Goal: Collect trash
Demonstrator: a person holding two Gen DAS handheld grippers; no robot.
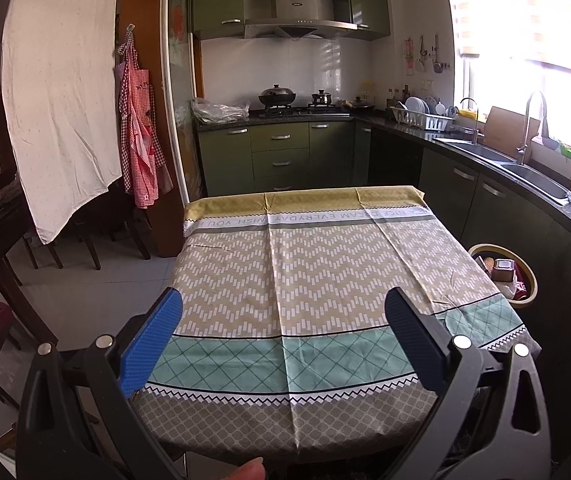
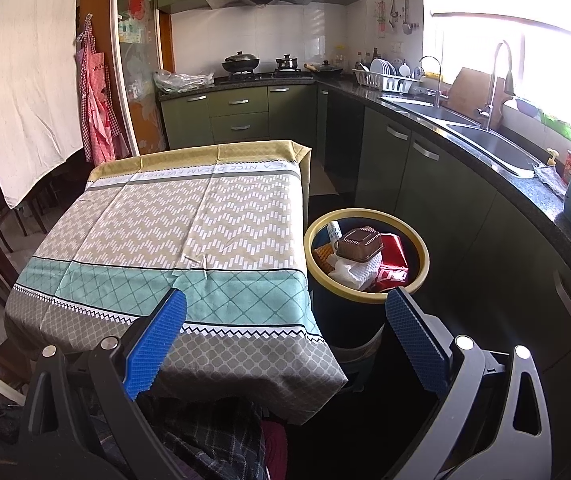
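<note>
Trash [image 2: 359, 262] fills the bin [image 2: 424, 258]; both grippers [image 1: 283, 316] [image 2: 285, 316] gape, holding nothing.

I see both grippers alike: left gripper [image 1: 283, 308] and right gripper [image 2: 285, 310] have black plastic frames, blue ribbed finger pads [image 1: 153, 340], silver round screws [image 2: 464, 342]. Bare fingertip [image 1: 251, 470] at bottom edge.

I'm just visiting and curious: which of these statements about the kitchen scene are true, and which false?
1. Both the left gripper and the right gripper are open and hold nothing. True.
2. The trash bin is empty. False: it holds a brown container, white paper and red packaging.
3. The bin stands beside the table. True.
4. Trash litters the tablecloth. False: nothing lies on it.
</note>
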